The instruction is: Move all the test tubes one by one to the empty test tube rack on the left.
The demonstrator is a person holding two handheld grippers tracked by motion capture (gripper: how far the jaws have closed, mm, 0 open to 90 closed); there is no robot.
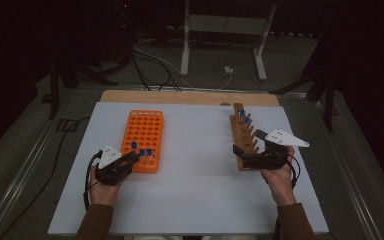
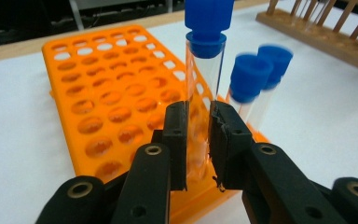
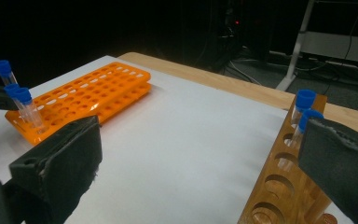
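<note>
A white surface carries the things; a strip of bare wood shows along its far edge. An orange tube rack lies flat on its left half, with blue-capped tubes standing at the near end. A wooden rack sits on the right half, lengthwise away from the person, well apart from the orange one, with blue-capped tubes at its far end

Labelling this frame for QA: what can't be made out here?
- Bottom of the clear blue-capped tube: left gripper view, hidden between the left claw pads.
- Two blue-capped tubes behind: same view, blurred.
- Near end of the wooden peg rack: high view, covered by the right claw.
</note>
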